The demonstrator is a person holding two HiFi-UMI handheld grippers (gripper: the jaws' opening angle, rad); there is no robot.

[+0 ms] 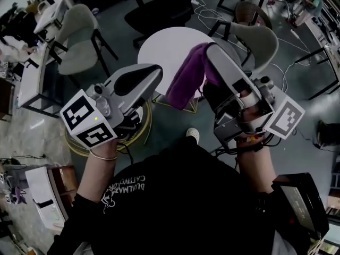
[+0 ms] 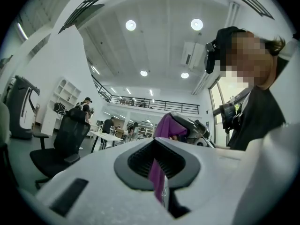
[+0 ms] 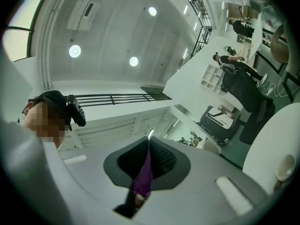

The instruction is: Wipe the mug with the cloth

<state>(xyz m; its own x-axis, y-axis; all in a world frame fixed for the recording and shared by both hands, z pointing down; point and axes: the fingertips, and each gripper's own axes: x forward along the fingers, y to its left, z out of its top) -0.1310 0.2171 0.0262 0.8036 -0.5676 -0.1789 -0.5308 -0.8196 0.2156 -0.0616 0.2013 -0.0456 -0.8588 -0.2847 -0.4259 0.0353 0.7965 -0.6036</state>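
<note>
The right tool (image 1: pixel 211 51) is clamped on the purple cloth (image 1: pixel 186 78). The left tool (image 1: pixel 157 74) is closed too, with a purple strip pinched in its slit. What looks like the mug (image 3: pixel 284 168) sits on the round bench (image 1: pixel 159 47), well apart from both tools. Nothing is wiping it, and its cleanliness is unclear.

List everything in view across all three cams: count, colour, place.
purple fabric cloth: 1, purple, hanging from the right gripper
round white table: 1, white, ahead of the person
small pale mug: 1, off-white, on that table; seen in the right gripper view only
chairs: 3; grey-green padded chair left of the table, beige chair to its right, black office chair beyond it
white floor cables: several, white, beyond the table
bystanders: a few, dark clothes, at far desks
left gripper: 1, grey-white, jaws together; a purple strip shows in the slit, pinch unclear
right gripper: 1, grey-white, shut on the cloth
</note>
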